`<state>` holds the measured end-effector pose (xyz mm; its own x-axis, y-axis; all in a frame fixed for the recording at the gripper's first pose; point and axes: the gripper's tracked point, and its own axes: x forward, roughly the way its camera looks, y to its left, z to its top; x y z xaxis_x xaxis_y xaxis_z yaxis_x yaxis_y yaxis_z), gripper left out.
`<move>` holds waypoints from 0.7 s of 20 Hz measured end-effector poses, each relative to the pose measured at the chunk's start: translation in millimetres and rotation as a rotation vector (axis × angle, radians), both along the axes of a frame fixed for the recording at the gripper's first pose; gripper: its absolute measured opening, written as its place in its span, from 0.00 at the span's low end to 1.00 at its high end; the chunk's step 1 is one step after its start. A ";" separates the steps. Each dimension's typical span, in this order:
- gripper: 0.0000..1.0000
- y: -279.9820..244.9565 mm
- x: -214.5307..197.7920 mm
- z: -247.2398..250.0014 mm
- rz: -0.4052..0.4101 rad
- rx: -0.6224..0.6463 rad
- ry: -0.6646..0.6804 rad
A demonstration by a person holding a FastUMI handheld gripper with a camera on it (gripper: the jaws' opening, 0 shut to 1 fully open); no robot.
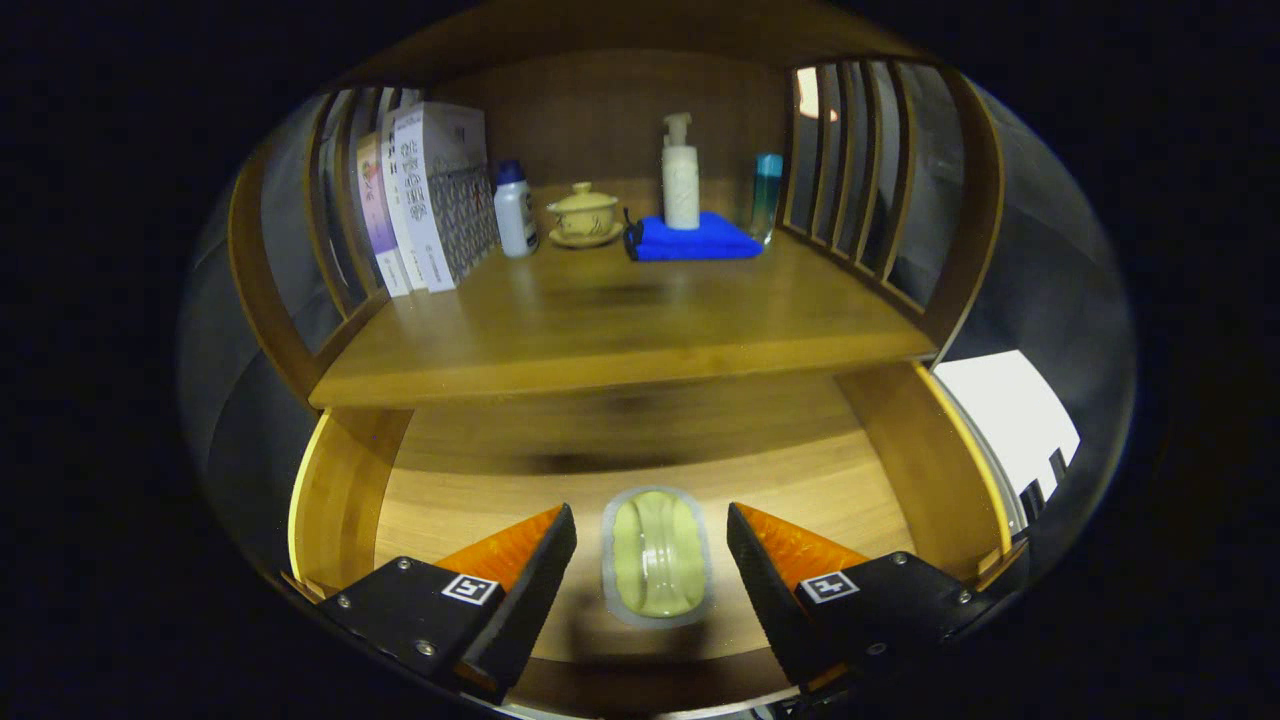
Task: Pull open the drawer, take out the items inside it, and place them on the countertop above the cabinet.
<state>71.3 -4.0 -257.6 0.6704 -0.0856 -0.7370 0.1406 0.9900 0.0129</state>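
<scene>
The wooden drawer (pixel 340 490) stands pulled open below the countertop (pixel 600 330). On its floor lies a pale green oval item in a clear wrapper (pixel 657 555), lengthwise between my fingers. My gripper (pixel 652 525) is open above the drawer, its orange-and-black fingers (pixel 530 565) on either side of the item with a gap to each side. Nothing is held.
At the back of the countertop stand books (pixel 425 195), a white bottle with a blue cap (pixel 515 210), a yellow lidded cup on a saucer (pixel 583 215), a pump bottle (pixel 680 175) on a folded blue cloth (pixel 690 240) and a teal bottle (pixel 767 195). Slatted wooden sides (pixel 850 170) flank the shelf.
</scene>
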 end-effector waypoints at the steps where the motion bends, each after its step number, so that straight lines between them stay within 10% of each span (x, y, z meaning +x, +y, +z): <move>1: 0.93 -0.9 -0.5 -8.2 0.007 -0.017 0.023; 9: 0.68 -11.0 -10.8 -50.7 0.058 -0.123 0.149; 14: 0.24 -8.0 -5.0 -52.1 0.060 -0.083 0.121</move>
